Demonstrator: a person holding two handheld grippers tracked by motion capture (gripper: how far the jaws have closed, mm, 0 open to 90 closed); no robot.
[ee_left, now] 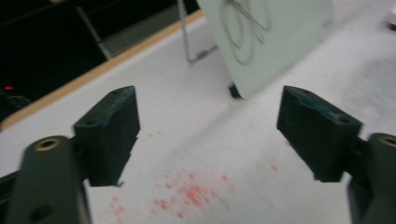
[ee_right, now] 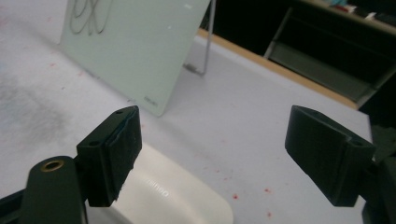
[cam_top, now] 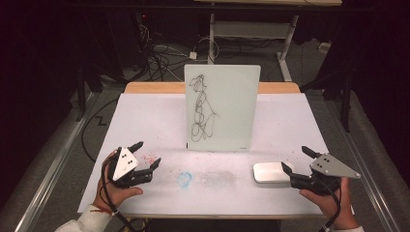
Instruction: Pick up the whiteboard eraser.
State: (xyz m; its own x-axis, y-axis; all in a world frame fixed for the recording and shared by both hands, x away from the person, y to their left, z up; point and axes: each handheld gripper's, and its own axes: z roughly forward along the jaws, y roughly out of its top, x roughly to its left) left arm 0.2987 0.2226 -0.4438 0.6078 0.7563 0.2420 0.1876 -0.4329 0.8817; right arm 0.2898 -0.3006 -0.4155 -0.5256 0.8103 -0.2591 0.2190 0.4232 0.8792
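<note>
Left gripper view blurred; board [ee_left: 275,42] cut off by top edge, scribble partly seen. Eraser [ee_right: 163,196] in right gripper view half hidden behind own jaw, cut off by bottom edge.

Right gripper [cam_top: 296,160], lower right of high view: jaws wide apart, holding nothing; one jaw tip over eraser [cam_top: 270,172] edge, contact unclear.

Left gripper [cam_top: 146,153], lower left: jaws wide apart, empty, above red specks [ee_left: 187,196].

Board [cam_top: 221,108] upright at frame centre, well apart from both grippers; eraser just left of right gripper.
</note>
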